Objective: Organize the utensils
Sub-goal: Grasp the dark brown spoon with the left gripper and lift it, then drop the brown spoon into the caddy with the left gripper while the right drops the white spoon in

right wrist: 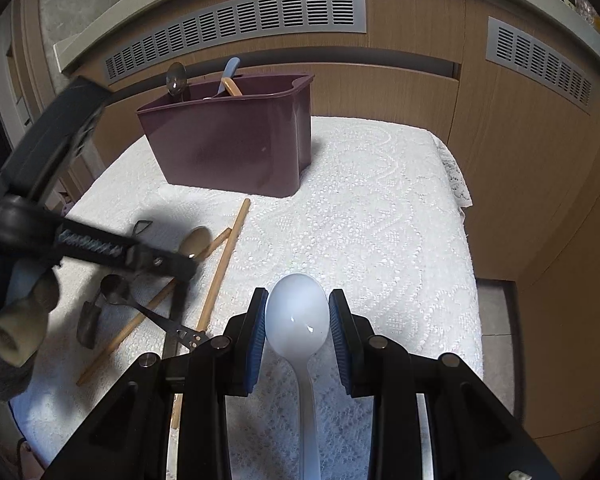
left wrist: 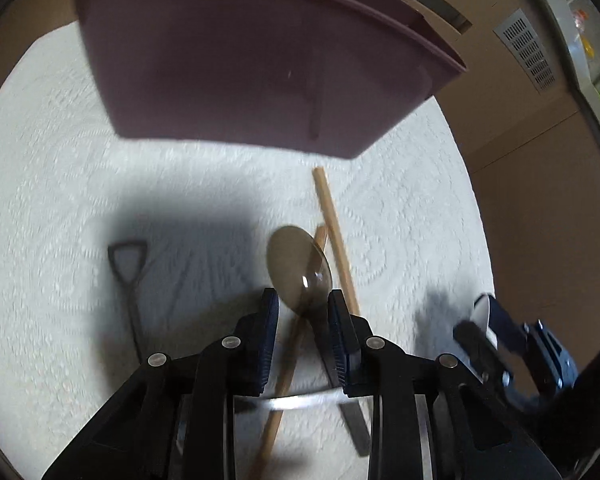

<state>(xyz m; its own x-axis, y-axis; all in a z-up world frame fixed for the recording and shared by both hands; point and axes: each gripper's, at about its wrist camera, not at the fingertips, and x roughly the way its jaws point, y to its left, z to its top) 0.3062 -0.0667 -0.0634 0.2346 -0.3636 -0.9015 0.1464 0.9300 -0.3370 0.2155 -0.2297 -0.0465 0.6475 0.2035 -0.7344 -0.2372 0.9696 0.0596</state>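
White spoon [right wrist: 298,312] sits bowl-forward between the right gripper [right wrist: 298,316] pads, clamped at its sides, poised over the lace cloth [right wrist: 380,220] short of the maroon caddy [right wrist: 228,140], presumably for a handle-down drop. Left gripper [left wrist: 303,312] has clenched on the smoky translucent spoon [left wrist: 298,264] lying across the wooden chopsticks [left wrist: 334,224], likely the next item to lift.

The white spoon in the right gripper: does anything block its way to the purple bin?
Nothing visible does. Only bare white cloth lies between the white spoon and the purple bin; the chopsticks lie off to the left.
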